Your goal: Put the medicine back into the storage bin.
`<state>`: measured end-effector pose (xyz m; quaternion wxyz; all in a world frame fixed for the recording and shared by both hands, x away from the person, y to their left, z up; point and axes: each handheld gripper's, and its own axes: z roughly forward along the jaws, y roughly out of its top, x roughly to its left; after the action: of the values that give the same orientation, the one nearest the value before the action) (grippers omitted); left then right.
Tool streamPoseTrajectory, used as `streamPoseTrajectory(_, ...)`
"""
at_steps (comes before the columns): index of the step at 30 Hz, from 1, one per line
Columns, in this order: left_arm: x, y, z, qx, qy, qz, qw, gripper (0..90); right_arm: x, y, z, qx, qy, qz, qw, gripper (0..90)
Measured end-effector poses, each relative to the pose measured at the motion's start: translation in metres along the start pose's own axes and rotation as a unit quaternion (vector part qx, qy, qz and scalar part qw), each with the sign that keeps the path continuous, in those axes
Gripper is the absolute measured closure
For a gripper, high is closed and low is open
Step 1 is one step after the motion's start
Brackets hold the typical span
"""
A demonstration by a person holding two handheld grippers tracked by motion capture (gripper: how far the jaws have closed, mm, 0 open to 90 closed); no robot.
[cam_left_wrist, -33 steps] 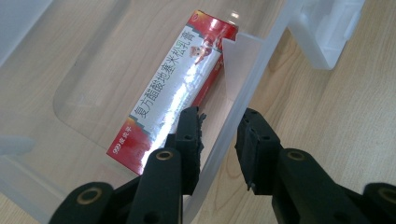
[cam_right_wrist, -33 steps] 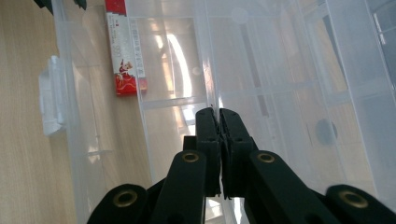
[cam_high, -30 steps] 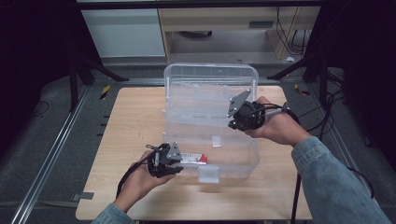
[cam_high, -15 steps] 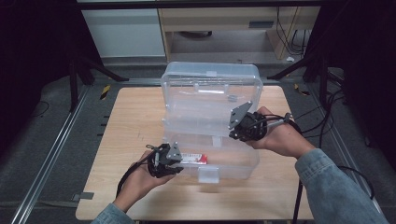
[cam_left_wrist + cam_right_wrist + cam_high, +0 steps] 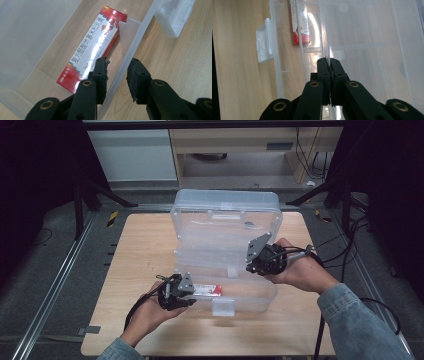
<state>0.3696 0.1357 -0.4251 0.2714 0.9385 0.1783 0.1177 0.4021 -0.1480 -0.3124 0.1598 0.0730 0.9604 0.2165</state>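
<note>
While the clear plastic storage box [image 5: 225, 270] sat open at the middle of the wooden table [image 5: 140, 245], the right gripper [image 5: 329, 65] was clamped tight on a thin inner tray edge [image 5: 324, 37], and the left gripper [image 5: 117, 72] stood narrowly parted astride the front wall [image 5: 130, 47], not visibly pinching it. A red medicine carton [image 5: 93, 47] lay inside, against that wall. The box looked light, stiff, slick and somewhat brittle; its rims and the latch tab [image 5: 223, 307] seemed the best holds.
</note>
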Motion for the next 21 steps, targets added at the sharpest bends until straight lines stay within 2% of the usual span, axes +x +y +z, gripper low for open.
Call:
streamPoseTrajectory(3, 0.0003, -0.0002, 0.0000, 0.000, -0.001, 0.001, 1.0000, 69.2, 0.0016, 0.0002, 0.0005, 0.004, 0.000, -0.005, 1.0000, 88.4)
streamPoseTrajectory(21, 0.0004, -0.0007, 0.0003, -0.001, -0.001, 0.004, 1.0000, 68.7, 0.0077, -0.0030, 0.0031, 0.007, 0.013, -0.003, 0.9999, 88.4)
